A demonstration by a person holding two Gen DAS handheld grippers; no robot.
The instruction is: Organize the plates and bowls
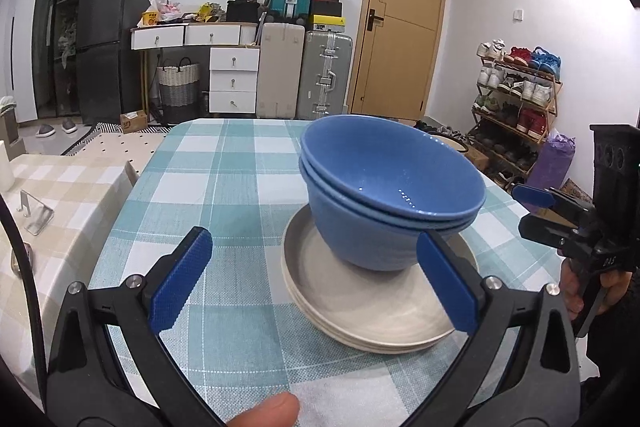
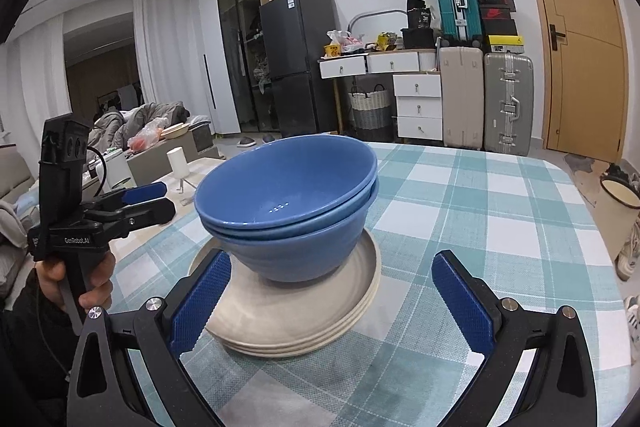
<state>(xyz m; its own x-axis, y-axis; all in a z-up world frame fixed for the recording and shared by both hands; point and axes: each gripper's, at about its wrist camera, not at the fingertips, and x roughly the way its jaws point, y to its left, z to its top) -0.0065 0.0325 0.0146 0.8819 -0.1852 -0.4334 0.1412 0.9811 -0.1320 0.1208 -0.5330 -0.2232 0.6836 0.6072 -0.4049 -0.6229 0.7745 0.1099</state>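
Note:
Nested blue bowls (image 1: 392,167) (image 2: 288,179) stand on a stack of cream plates (image 1: 360,315) (image 2: 288,319) on the teal checked tablecloth (image 1: 224,187) (image 2: 480,219). My left gripper (image 1: 314,279) is open and low over the cloth. Its right pad is in front of the plates' near rim, and nothing is gripped. My right gripper (image 2: 332,303) is open too, its left pad overlapping the plates' rim in view. Each gripper shows in the other's view, held by a hand: the right gripper (image 1: 540,213) at the stack's right, the left gripper (image 2: 148,203) at its left.
A second table with a beige checked cloth (image 1: 60,195) adjoins on the left and carries a metal stand (image 1: 36,215) and a white cylinder (image 2: 178,163). A cream bin (image 2: 616,203) and a shoe rack (image 1: 516,95) stand beyond the table's right edge.

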